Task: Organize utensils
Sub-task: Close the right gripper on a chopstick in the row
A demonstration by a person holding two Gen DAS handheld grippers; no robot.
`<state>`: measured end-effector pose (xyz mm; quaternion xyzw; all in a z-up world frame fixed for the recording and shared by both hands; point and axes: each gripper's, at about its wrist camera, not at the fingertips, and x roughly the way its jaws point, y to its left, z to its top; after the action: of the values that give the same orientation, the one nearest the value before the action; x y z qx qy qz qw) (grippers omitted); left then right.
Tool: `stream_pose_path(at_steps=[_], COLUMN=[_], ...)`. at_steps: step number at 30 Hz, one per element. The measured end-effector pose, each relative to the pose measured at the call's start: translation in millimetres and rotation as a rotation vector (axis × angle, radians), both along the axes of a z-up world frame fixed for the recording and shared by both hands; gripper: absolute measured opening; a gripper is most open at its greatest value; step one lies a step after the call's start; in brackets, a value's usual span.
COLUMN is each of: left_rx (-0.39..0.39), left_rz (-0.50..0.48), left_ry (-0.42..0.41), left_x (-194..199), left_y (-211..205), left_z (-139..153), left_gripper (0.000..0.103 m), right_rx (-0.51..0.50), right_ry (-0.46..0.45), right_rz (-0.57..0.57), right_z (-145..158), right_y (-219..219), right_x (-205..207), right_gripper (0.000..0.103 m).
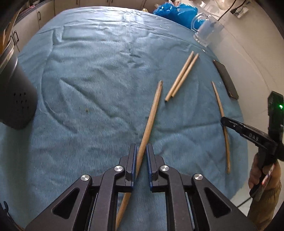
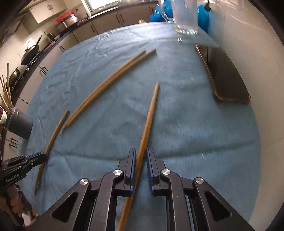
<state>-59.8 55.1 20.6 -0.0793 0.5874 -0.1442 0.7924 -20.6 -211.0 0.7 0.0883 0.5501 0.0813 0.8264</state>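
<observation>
Several wooden chopsticks lie on a blue cloth (image 1: 88, 80). My left gripper (image 1: 141, 149) straddles one chopstick (image 1: 150, 117), its jaws a narrow gap apart around it. My right gripper (image 2: 141, 152) straddles another chopstick (image 2: 149, 117) the same way, jaws slightly apart. A pair of chopsticks (image 1: 181, 76) lies side by side further out; it also shows in the right wrist view (image 2: 110, 83). A dark grey utensil holder (image 1: 14, 99) stands at the left edge of the cloth and holds chopsticks in the right wrist view (image 2: 19, 122).
A glass mug (image 1: 205, 30) stands at the far right of the cloth. A black phone (image 2: 225, 80) lies near the right edge. Blue plastic bags (image 1: 175, 10) sit behind the mug. Kitchen counters and cabinets run along the far side.
</observation>
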Motion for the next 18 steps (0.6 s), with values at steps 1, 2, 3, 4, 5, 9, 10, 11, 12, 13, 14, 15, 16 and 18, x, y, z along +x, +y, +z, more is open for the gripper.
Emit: stream_pose_path(at_steps=[1,2,3,4,5,9,10,11,12,13,14,15,16,18], left_rx=[-0.01,-0.007,0.007,0.013,0.018,0.044,0.05,0.06,0.07,0.084,0.109,0.127,0.146,0.178], left_rz=[-0.009,-0.01,-0.005,-0.002,-0.001,-0.028,-0.037,-0.055,-0.074,-0.095,-0.123,-0.143,-0.16,-0.181], left_ry=[0.001,-0.003,-0.016,-0.022,-0.029,-0.05,-0.052,-0.059,-0.063,-0.066,-0.069,-0.063,-0.053,-0.054], left_x=[-1,-2,-2,-4,-3,8,12,15,19,22,23,26,28,31], left_y=[1,1,2,4,4,-3,-6,-10,-15,-19,-25,-30,-34,-40], left_z=[2,3,5,7,9,10,10,10,9,8,7,5,2,1], left_gripper=[0.011,0.011,0.011,0.011,0.012,0.016,0.018,0.018,0.018,0.018,0.018,0.018,0.018,0.018], right_rx=[0.01,0.021,0.024,0.018,0.001,-0.072,-0.09,-0.106,-0.12,-0.135,-0.146,-0.156,-0.168,-0.197], right_ry=[0.015,0.031,0.048,0.055,0.059,0.077,0.084,0.092,0.101,0.11,0.119,0.128,0.139,0.171], right_rz=[-0.011,-0.022,-0.029,-0.032,-0.033,-0.025,-0.023,-0.017,-0.01,-0.001,0.006,0.016,0.029,0.063], right_z=[-1,-1,-1,-1,-1,0,1,1,1,1,1,1,1,0], right_y=[-2,-5,-5,-6,-5,0,3,5,8,11,12,12,14,20], right_x=[1,2,5,7,11,29,33,37,41,44,45,47,50,55], right_gripper=[0.014,0.014,0.014,0.015,0.015,0.017,0.018,0.019,0.02,0.021,0.021,0.022,0.022,0.022])
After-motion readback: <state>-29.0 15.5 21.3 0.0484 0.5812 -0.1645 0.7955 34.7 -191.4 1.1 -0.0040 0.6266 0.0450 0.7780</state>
